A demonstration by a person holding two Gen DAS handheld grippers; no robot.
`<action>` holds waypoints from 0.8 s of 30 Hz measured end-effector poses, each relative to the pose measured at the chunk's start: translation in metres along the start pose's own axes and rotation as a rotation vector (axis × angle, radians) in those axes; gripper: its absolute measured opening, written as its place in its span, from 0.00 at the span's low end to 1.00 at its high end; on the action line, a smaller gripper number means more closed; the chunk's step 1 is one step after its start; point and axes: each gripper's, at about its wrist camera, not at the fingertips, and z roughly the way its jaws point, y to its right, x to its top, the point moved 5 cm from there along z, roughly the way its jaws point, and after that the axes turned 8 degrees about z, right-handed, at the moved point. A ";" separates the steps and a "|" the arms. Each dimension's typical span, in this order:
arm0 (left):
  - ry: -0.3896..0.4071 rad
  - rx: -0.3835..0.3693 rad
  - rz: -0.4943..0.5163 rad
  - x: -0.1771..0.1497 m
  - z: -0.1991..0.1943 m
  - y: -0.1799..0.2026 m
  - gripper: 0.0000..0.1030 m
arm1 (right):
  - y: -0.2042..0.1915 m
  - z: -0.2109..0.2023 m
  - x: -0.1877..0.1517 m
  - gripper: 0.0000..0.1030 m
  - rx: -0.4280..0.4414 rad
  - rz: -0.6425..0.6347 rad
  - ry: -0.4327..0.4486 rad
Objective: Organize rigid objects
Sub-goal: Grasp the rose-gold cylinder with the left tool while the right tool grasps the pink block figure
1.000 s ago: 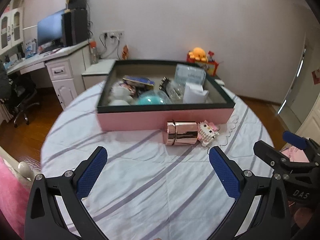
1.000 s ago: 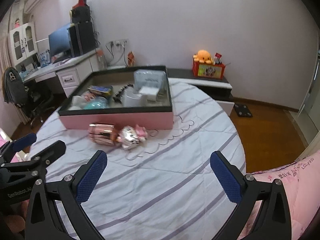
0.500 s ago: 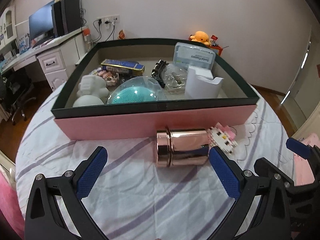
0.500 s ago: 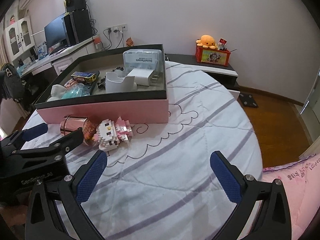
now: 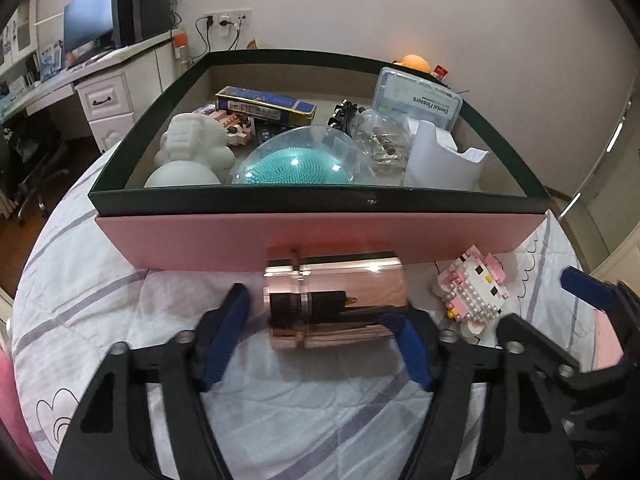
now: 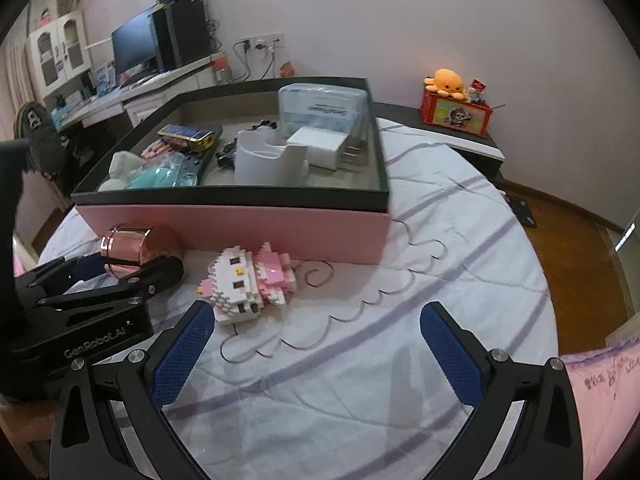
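Observation:
A shiny rose-gold cylinder (image 5: 335, 296) lies on its side on the striped bedcover, against the pink box (image 5: 320, 236). My left gripper (image 5: 316, 338) is around it, its blue pads close at both ends; contact is unclear. It also shows in the right wrist view (image 6: 128, 250) with the left gripper (image 6: 120, 270) on it. A pink and white block-built cat figure (image 5: 476, 284) lies right of the cylinder, also in the right wrist view (image 6: 250, 280). My right gripper (image 6: 316, 356) is open and empty, just in front of the figure.
The pink box with a dark rim (image 6: 224, 198) holds a teal brush under a clear dome (image 5: 296, 160), a white figurine (image 5: 192, 148), a white holder (image 5: 440, 160), a flosser case (image 5: 416, 98) and a tin. A desk (image 5: 100, 76) stands at the back left. A low shelf with an orange plush (image 6: 446, 80) is at the right.
Both grippers moved forward and down toward the box. The left jaws narrowed from wide open to around the rose-gold cylinder. The right gripper stayed open and came close to the block figure.

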 end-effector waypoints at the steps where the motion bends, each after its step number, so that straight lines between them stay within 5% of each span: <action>1: 0.001 -0.002 -0.002 -0.001 -0.001 -0.001 0.56 | -0.003 0.004 0.002 1.00 0.005 -0.011 -0.006; 12: 0.007 0.016 -0.004 -0.004 -0.004 -0.016 0.56 | -0.011 0.036 0.010 0.96 0.023 0.005 -0.045; 18: 0.012 0.015 -0.001 -0.005 -0.004 -0.016 0.56 | -0.020 0.041 0.008 0.77 -0.027 -0.037 -0.042; 22: 0.016 0.011 -0.002 -0.005 -0.005 -0.016 0.55 | -0.016 0.036 0.008 0.52 -0.028 -0.023 -0.027; 24: 0.019 0.009 0.000 -0.006 -0.006 -0.015 0.55 | -0.015 0.034 0.008 0.49 -0.024 -0.017 -0.025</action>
